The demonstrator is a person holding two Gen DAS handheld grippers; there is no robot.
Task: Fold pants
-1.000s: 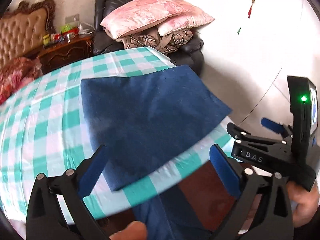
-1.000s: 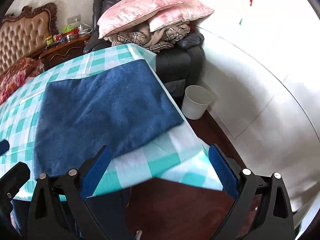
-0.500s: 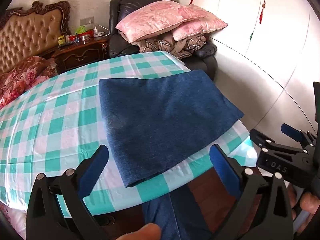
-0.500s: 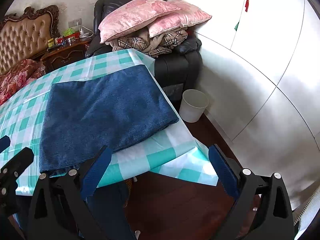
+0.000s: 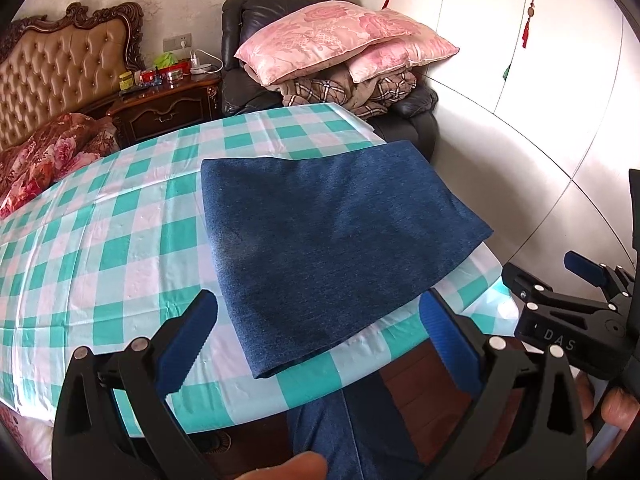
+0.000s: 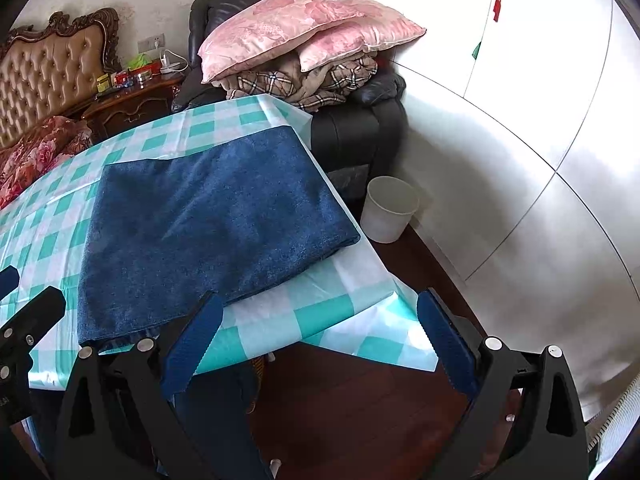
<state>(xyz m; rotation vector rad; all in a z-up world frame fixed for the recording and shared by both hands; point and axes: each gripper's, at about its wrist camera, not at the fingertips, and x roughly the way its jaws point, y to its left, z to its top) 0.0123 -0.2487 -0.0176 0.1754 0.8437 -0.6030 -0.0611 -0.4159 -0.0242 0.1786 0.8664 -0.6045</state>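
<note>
Dark blue pants (image 5: 332,236) lie folded into a flat rectangle on the green-and-white checked tablecloth (image 5: 120,240), near the table's right end. They also show in the right wrist view (image 6: 208,232). My left gripper (image 5: 320,344) is open and empty, held back from the pants' near edge, above the table's front edge. My right gripper (image 6: 316,344) is open and empty, off the table's near right corner. The right gripper also shows at the right of the left wrist view (image 5: 568,300).
A black armchair (image 6: 360,128) piled with pink pillows (image 6: 296,32) and plaid blankets stands behind the table. A white bin (image 6: 390,208) sits on the dark floor to the right. A white wardrobe (image 6: 540,120) is on the right; a bed (image 5: 52,148) and nightstand (image 5: 168,108) on the left.
Both grippers have drawn back and up from the pants, so more of the table and room shows. The pants have not moved. Both stay open.
</note>
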